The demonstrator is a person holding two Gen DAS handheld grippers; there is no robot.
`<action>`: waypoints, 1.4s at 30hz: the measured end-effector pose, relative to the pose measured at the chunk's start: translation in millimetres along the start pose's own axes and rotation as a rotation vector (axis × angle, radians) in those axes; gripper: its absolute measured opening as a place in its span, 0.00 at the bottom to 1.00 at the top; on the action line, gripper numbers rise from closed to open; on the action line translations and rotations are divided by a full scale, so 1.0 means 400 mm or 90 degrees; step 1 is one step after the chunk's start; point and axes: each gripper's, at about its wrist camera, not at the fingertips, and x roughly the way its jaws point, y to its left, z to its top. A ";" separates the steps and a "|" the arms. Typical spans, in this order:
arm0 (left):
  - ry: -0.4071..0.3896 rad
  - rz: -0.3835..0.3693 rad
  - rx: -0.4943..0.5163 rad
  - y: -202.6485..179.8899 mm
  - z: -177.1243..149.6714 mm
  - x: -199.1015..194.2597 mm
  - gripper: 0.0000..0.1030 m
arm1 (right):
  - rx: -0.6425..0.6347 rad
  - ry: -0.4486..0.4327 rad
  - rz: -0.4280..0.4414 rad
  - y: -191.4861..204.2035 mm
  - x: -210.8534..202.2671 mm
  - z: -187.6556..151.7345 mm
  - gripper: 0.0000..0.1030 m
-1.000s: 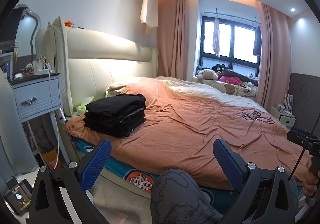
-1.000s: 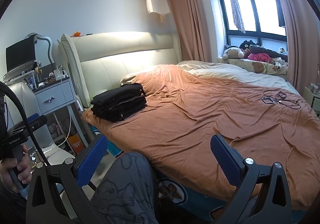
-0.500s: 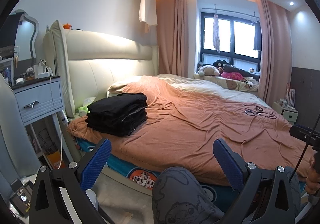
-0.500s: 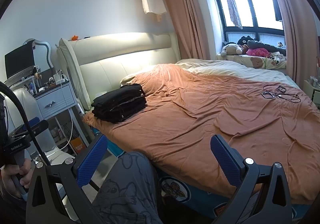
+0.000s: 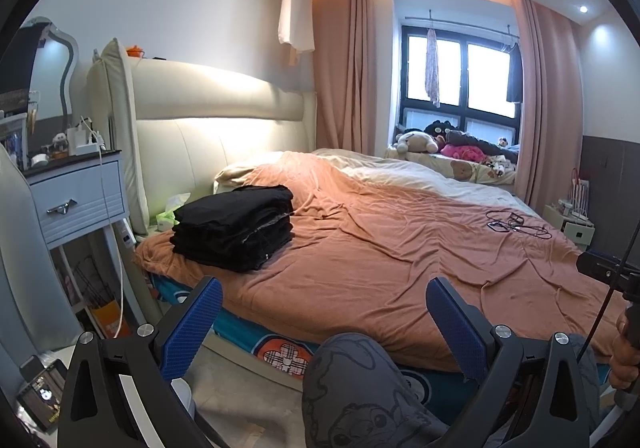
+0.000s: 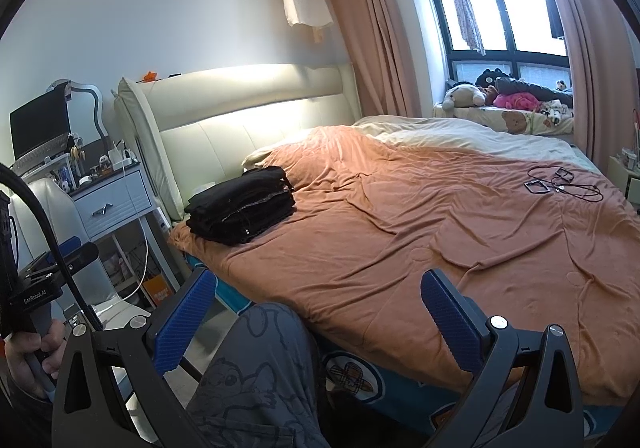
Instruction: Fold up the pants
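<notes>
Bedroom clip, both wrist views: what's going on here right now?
Nothing is being handled. The left gripper and right gripper are both open and empty, held off the bed's near edge. A stack of folded black pants sits on the orange cover near the headboard, untouched. No loose pants show.

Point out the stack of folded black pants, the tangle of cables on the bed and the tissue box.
stack of folded black pants (image 5: 236, 226), left wrist view, top layer's middle.
tangle of cables (image 6: 562, 184), right wrist view, centre of the loops.
tissue box (image 5: 168, 217), left wrist view, green side.
</notes>
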 end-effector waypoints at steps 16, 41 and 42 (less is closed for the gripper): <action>-0.001 0.000 -0.005 -0.002 0.001 -0.003 1.00 | -0.002 0.002 0.002 0.000 -0.002 0.001 1.00; 0.002 0.001 -0.008 -0.004 -0.002 -0.004 1.00 | -0.004 0.001 0.004 -0.005 -0.011 0.006 1.00; 0.002 -0.001 -0.007 -0.004 -0.001 -0.003 1.00 | -0.005 0.001 0.004 -0.004 -0.010 0.006 1.00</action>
